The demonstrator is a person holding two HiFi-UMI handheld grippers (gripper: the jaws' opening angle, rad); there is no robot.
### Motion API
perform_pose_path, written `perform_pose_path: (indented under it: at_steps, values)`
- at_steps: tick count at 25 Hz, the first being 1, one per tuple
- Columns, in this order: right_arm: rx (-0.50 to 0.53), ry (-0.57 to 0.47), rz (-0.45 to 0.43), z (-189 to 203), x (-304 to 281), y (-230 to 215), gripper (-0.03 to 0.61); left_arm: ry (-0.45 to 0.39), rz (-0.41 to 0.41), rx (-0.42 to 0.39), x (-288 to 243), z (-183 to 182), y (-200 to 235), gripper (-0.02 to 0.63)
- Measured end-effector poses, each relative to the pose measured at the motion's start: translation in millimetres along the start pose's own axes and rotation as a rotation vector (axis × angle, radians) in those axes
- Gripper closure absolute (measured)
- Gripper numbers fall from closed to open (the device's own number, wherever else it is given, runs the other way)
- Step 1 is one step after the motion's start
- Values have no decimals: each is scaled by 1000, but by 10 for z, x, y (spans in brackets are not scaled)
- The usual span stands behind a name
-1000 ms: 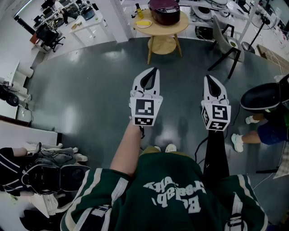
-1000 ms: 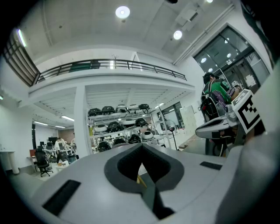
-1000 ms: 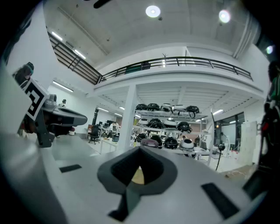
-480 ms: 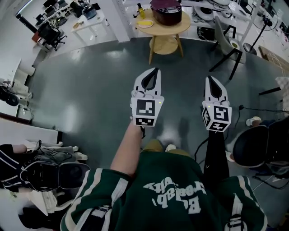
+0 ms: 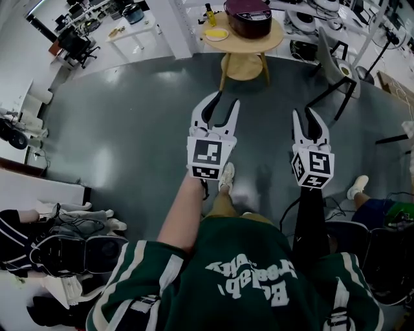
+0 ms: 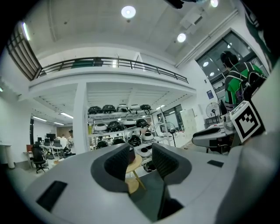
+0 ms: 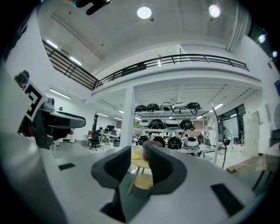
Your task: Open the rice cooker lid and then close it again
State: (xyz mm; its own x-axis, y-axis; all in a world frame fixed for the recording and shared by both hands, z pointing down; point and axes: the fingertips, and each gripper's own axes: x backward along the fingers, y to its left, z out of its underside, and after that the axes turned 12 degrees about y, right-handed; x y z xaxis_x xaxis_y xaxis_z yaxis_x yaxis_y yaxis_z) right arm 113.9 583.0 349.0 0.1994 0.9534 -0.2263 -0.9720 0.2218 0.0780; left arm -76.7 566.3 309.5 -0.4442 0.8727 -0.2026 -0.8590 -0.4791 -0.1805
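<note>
Grey floor (image 5: 129, 129); rice cooker (image 5: 248, 17), lid shut, by far edge of round tabletop (image 5: 268, 40). Left hand-held gripper (image 5: 226, 97) & right hand-held gripper (image 5: 304, 111) opening, empty, aimed at it, prob. pre-approach.

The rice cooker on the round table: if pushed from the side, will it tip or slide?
The rice cooker looks broad and low, so it will probably slide rather than tip. The wooden table top looks smooth, which would help sliding. The cooker's dark shell looks shiny, so jaws may slip on it.
</note>
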Motion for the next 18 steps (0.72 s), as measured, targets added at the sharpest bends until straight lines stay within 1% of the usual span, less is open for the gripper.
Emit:
perform_pose_path:
  at_steps: [8, 13, 18]
  values:
    - [19, 17, 11, -205, -1050, 19, 445, -2, 21, 12, -858, 18, 701, 462]
    - [24, 34, 33, -401, -1694, 15, 442, -3, 49, 17, -1416, -56, 1127, 462]
    - [12, 37, 62, -568, -2158, 14, 442, -17, 86, 10, -1810, -160, 1445, 462]
